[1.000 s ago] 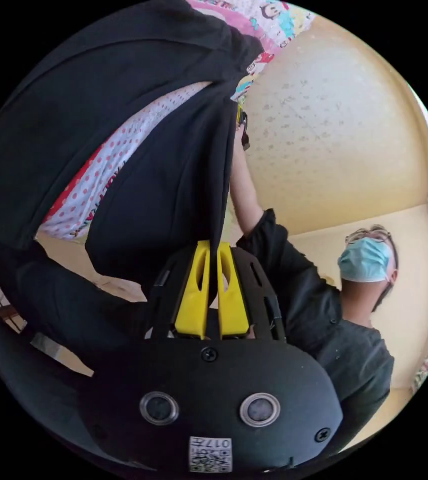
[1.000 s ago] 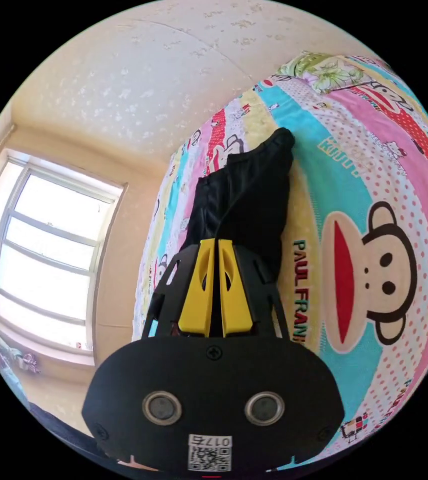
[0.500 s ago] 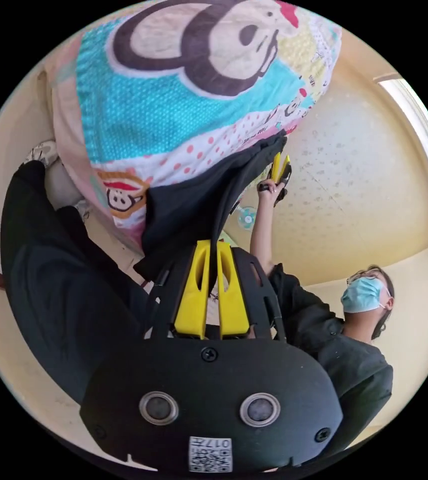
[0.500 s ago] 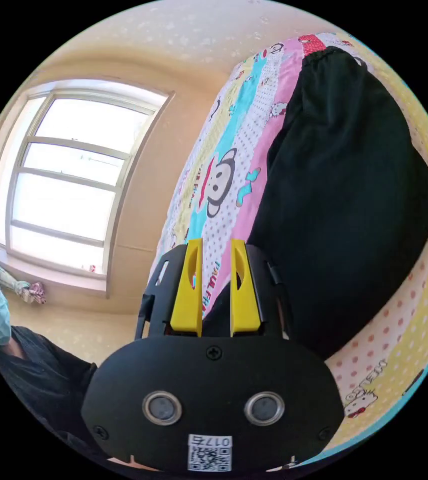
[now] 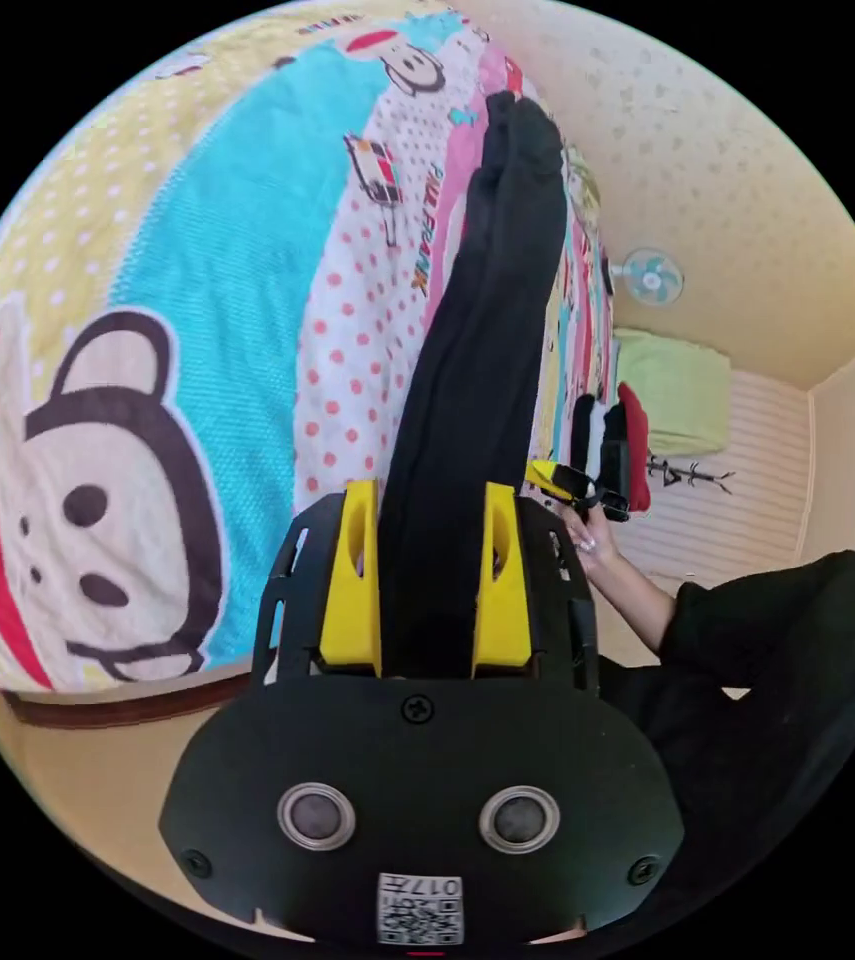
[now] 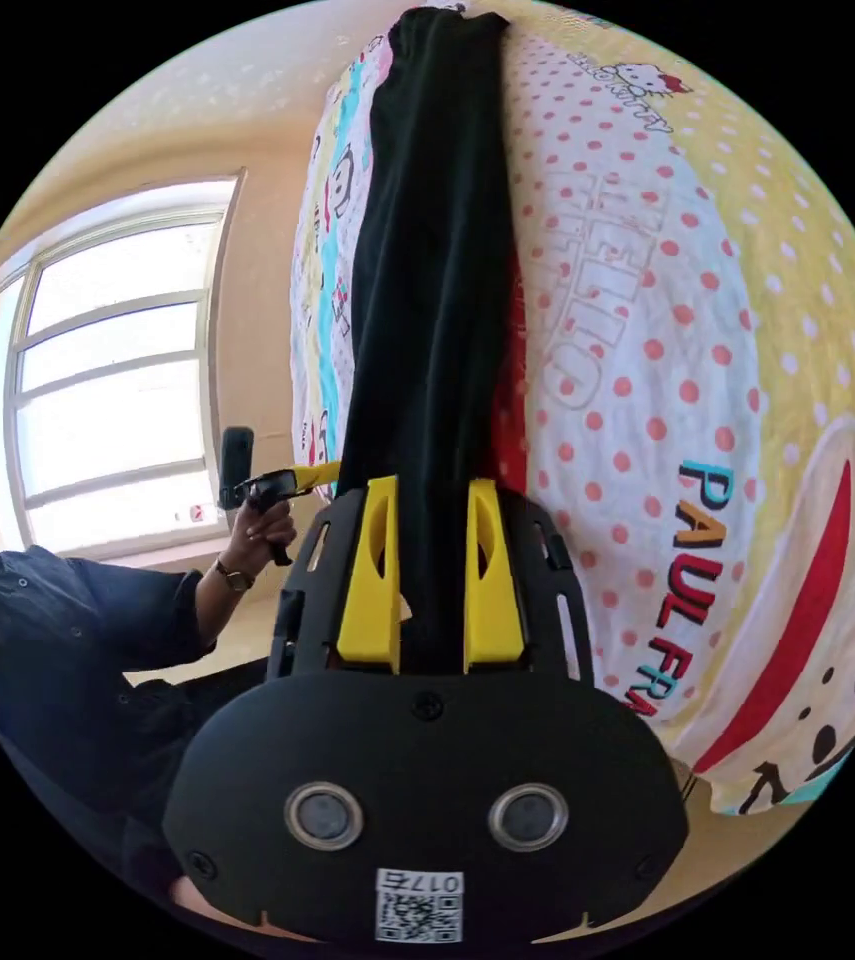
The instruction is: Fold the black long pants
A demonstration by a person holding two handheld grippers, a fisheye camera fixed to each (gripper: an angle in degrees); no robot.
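Cartoon-monkey bedsheet (image 5: 237,300) lettered "PAUL FRANK" carries my black long pants (image 5: 477,330), lying stretched between my left tongs (image 5: 431,500) and right tongs (image 6: 431,495), both spread wide astride them.

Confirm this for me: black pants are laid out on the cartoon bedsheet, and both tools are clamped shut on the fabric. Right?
Not quite. The black pants do lie on the cartoon bedsheet, but both tools are open, not clamped. The left gripper view shows the left tool with its jaws spread either side of the fabric, and the right gripper view shows the same for the right tool.
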